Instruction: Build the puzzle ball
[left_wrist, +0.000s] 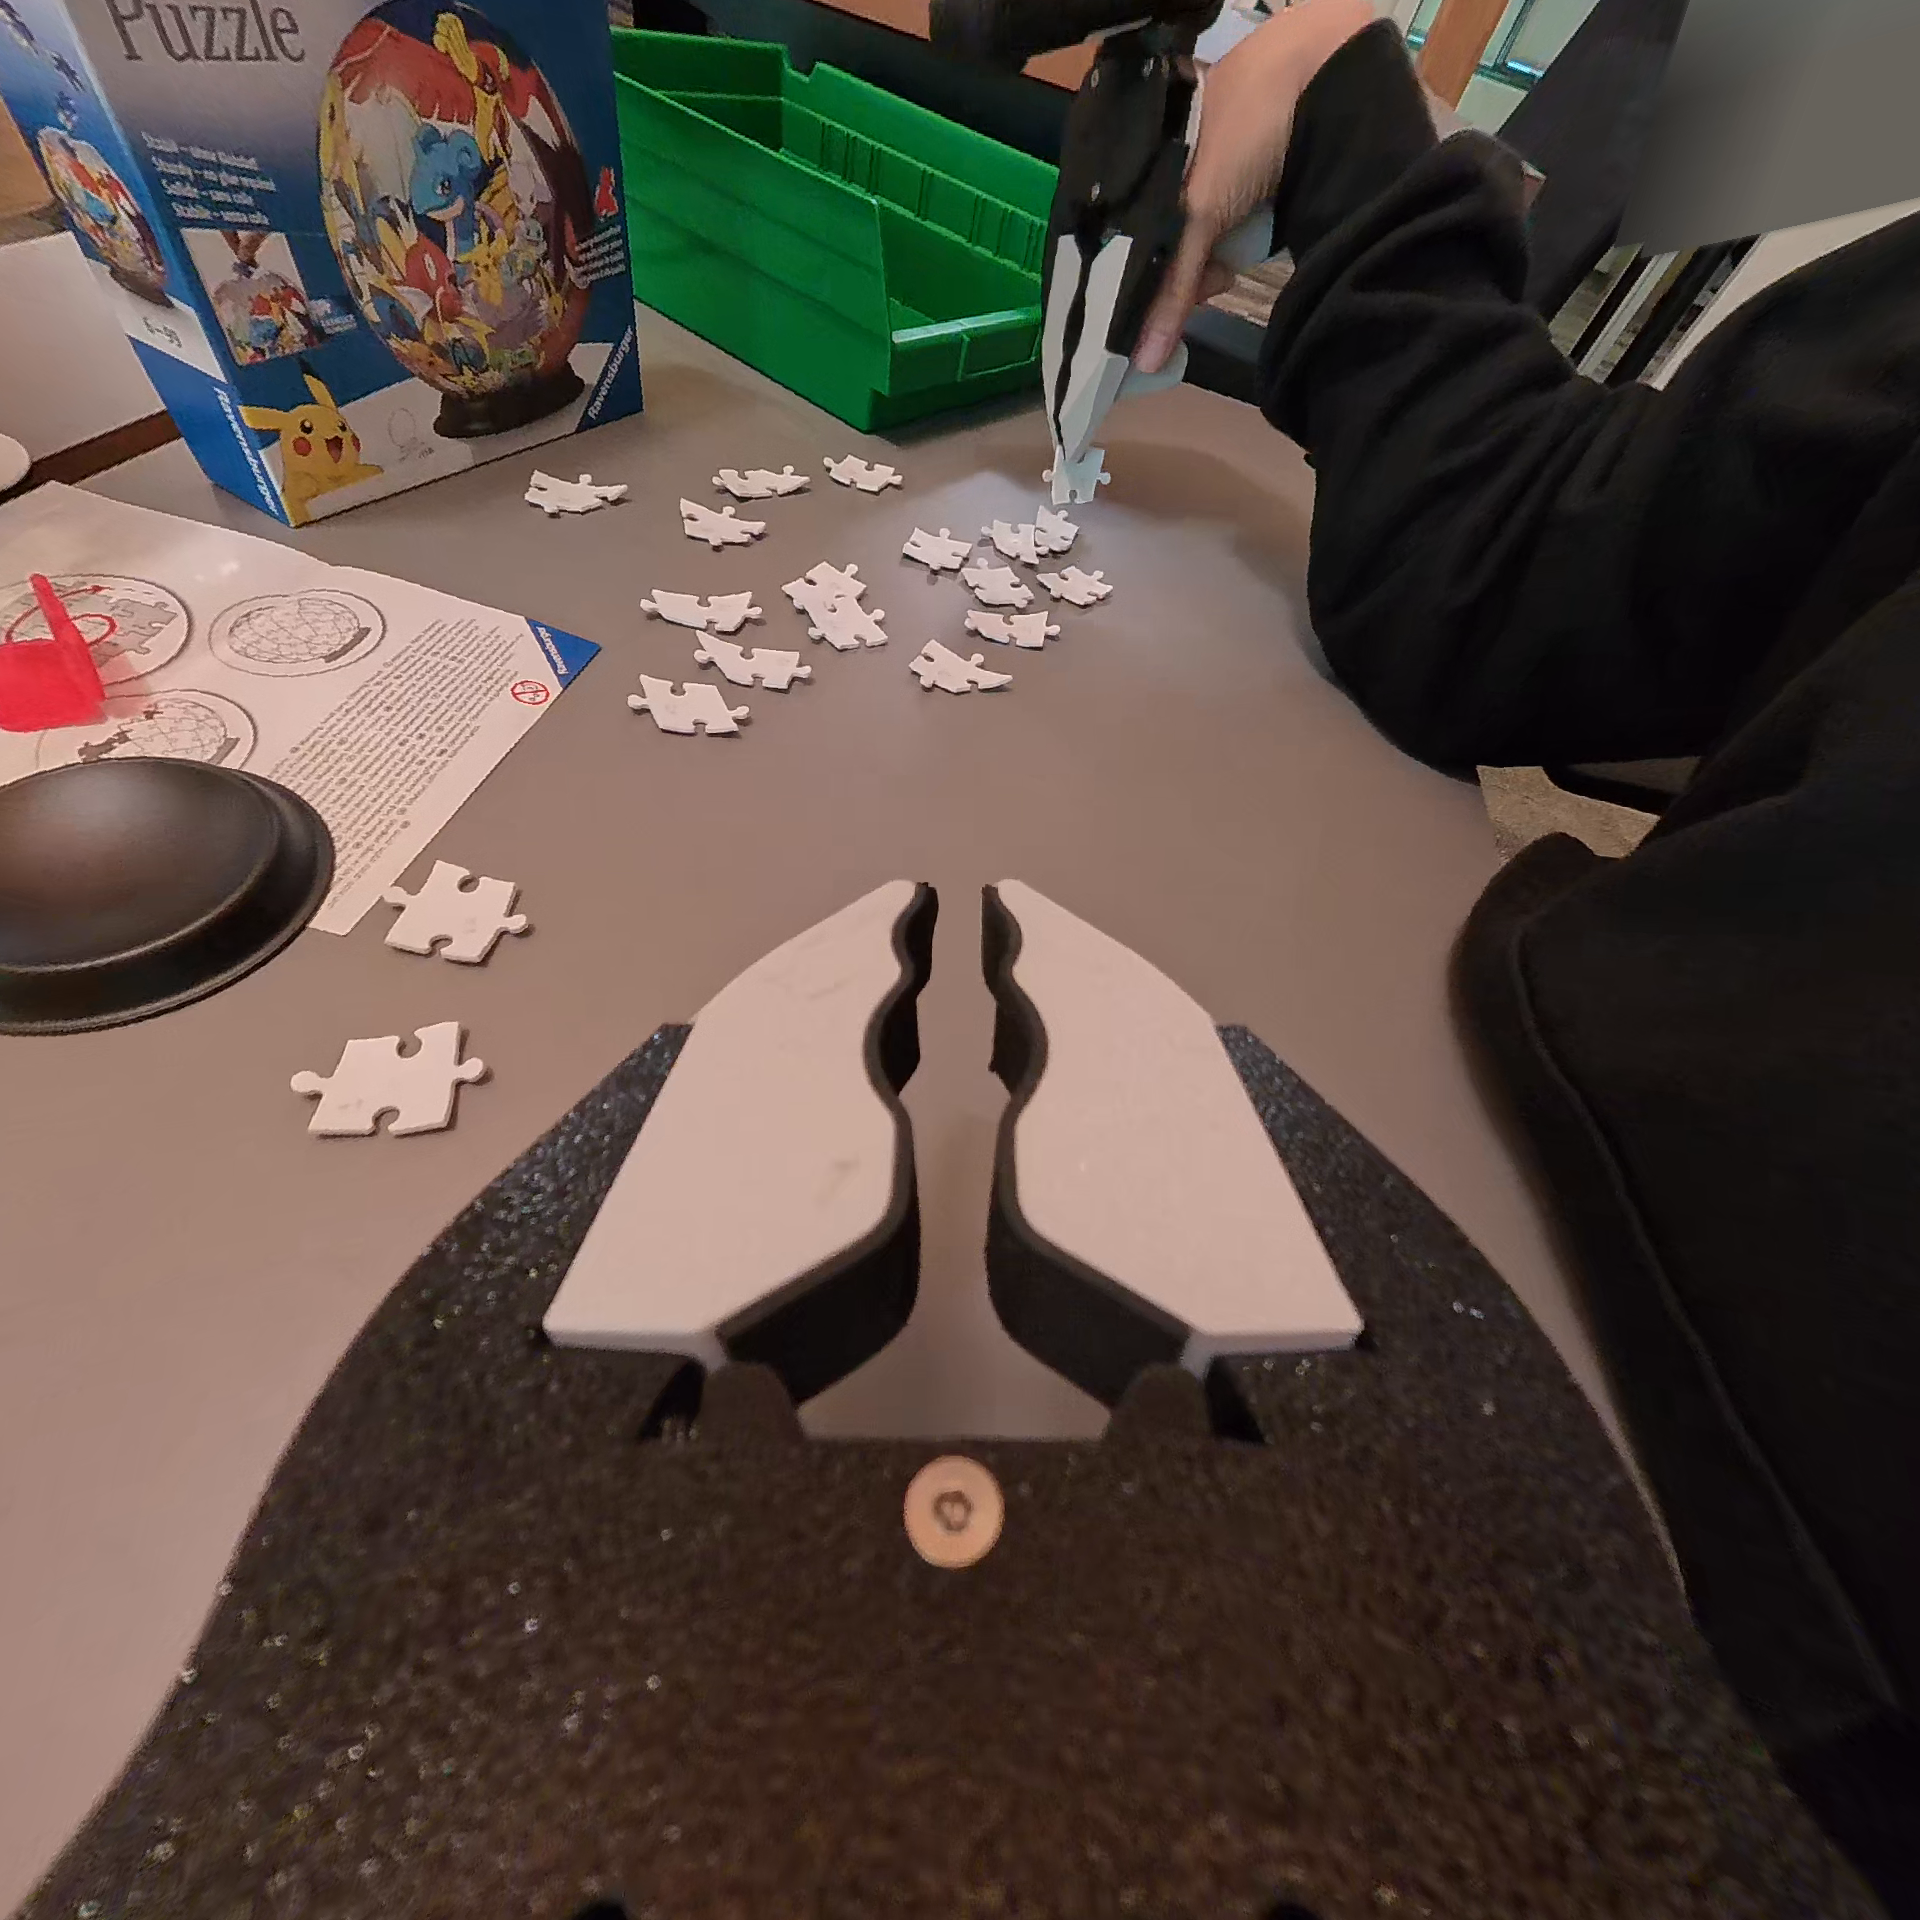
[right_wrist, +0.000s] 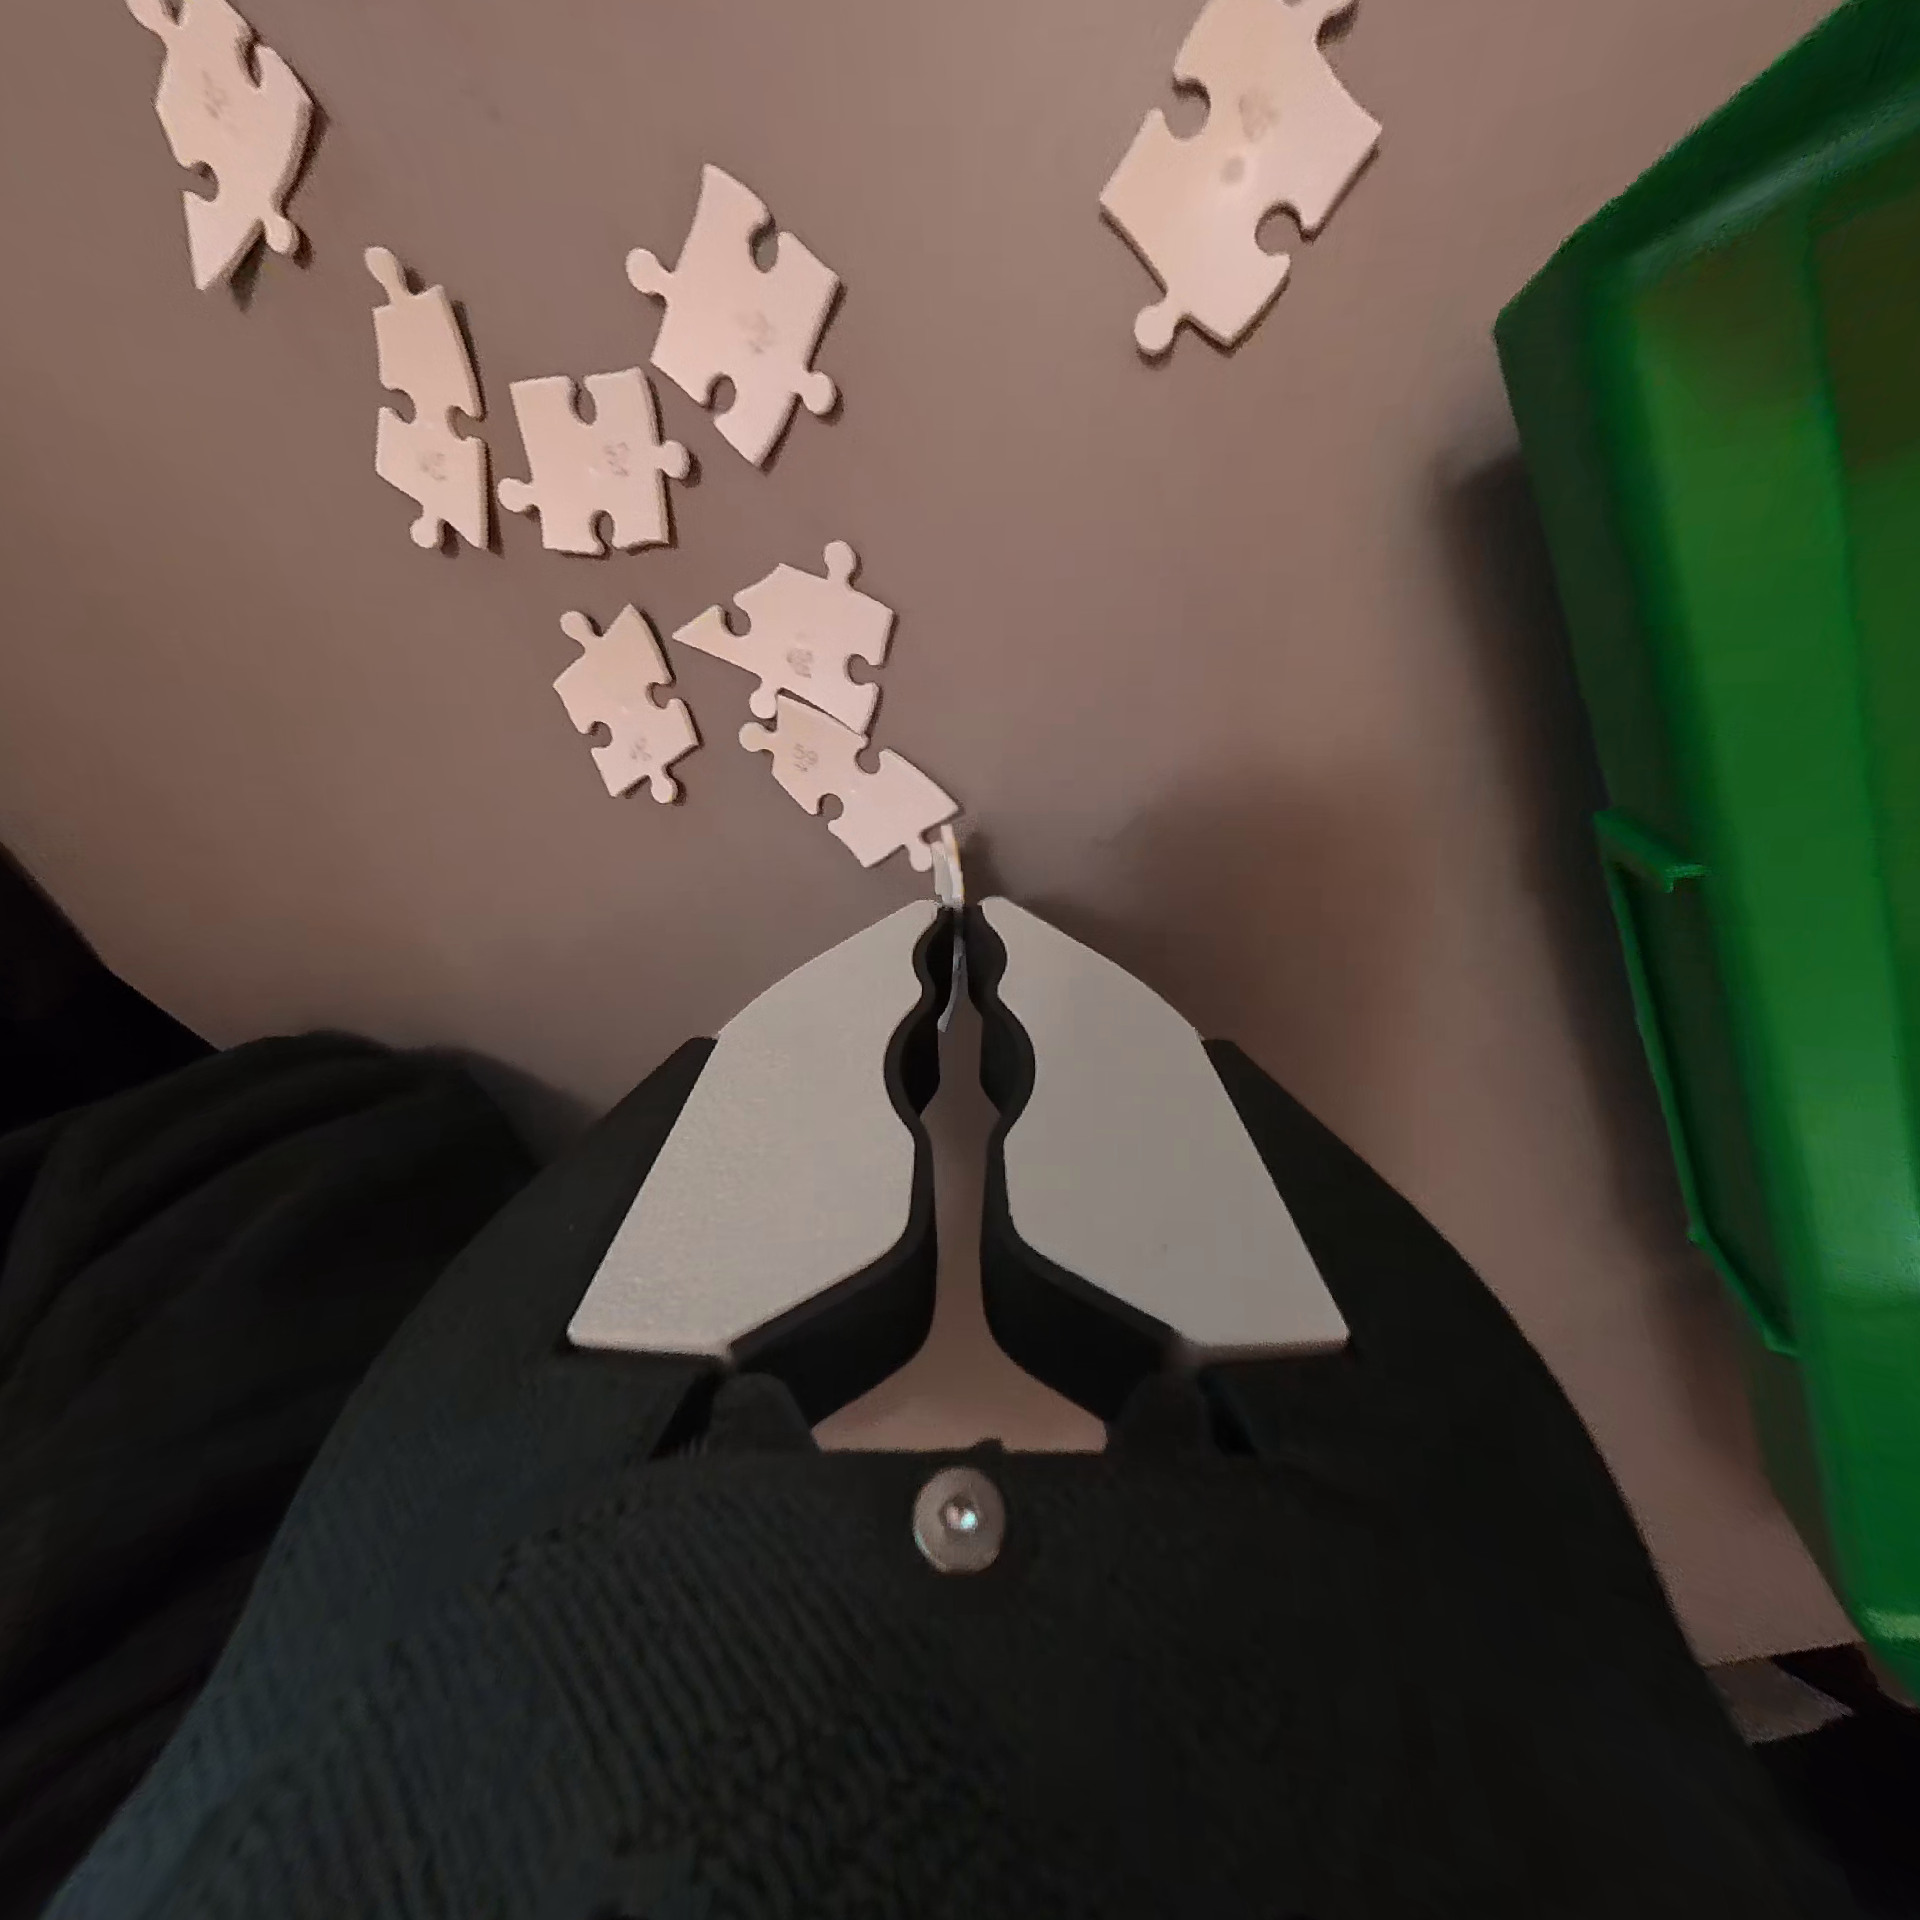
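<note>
The right gripper (left_wrist: 1077, 457) pinches one white piece (left_wrist: 1077, 480) by its edge and holds it just above the grey table (left_wrist: 1039, 810), next to the green bin (left_wrist: 831, 239). From its own camera the piece (right_wrist: 948, 875) shows as a thin sliver between the shut tips.

About eighteen more white pieces (left_wrist: 831, 613) lie face down in a loose bunch below it. Two more pieces (left_wrist: 421, 997) lie apart, near the one black stand (left_wrist: 145, 883).

The left gripper (left_wrist: 956, 902) hangs over bare table, its jaws a little apart and holding nothing.

One puzzle box (left_wrist: 343, 229) stands at the back. One paper sheet (left_wrist: 343, 644) lies flat under one red thing (left_wrist: 47, 670). A black sleeve (left_wrist: 1507, 436) reaches in from the right.
</note>
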